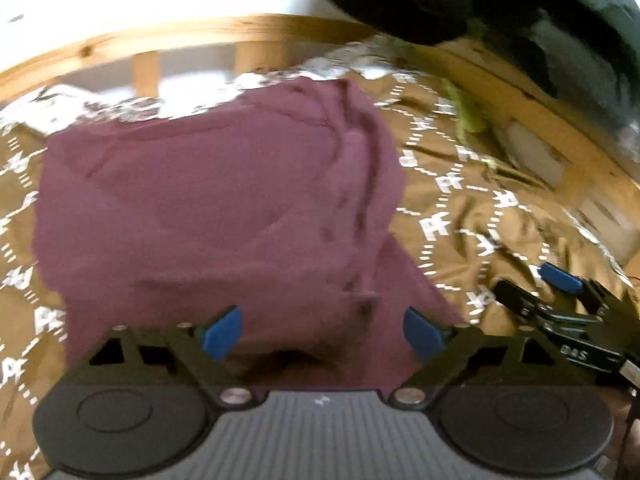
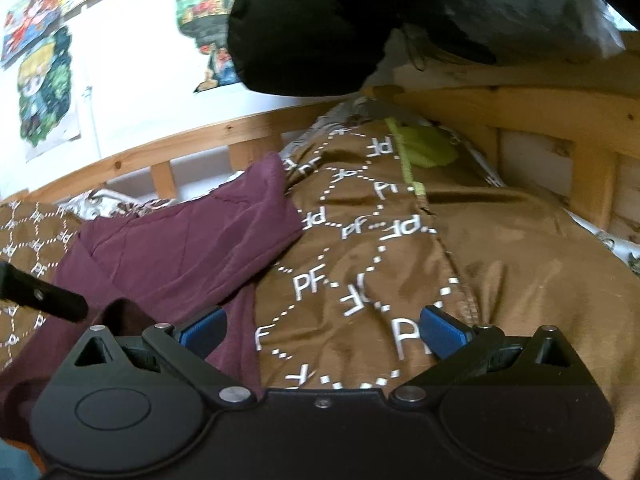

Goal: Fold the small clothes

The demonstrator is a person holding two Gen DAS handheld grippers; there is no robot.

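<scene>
A maroon garment [image 1: 208, 208] lies crumpled on a brown bedspread [image 1: 472, 208] printed with white letters. My left gripper [image 1: 322, 334] is open just above the garment's near edge, with nothing between its blue pads. The right gripper shows at the right of the left wrist view [image 1: 532, 284], over bare bedspread beside the garment. In the right wrist view my right gripper [image 2: 322, 332] is open and empty above the bedspread [image 2: 520, 264], with the garment [image 2: 180, 248] to its left. A black finger of the left gripper [image 2: 44, 296] reaches in from the left edge.
A wooden bed rail [image 1: 200, 36] runs along the far side and right [image 2: 520, 120]. A black padded object [image 2: 304, 28] hangs over the far corner. A lime-green item [image 2: 428, 148] lies by the rail. Posters [image 2: 44, 92] hang on the white wall.
</scene>
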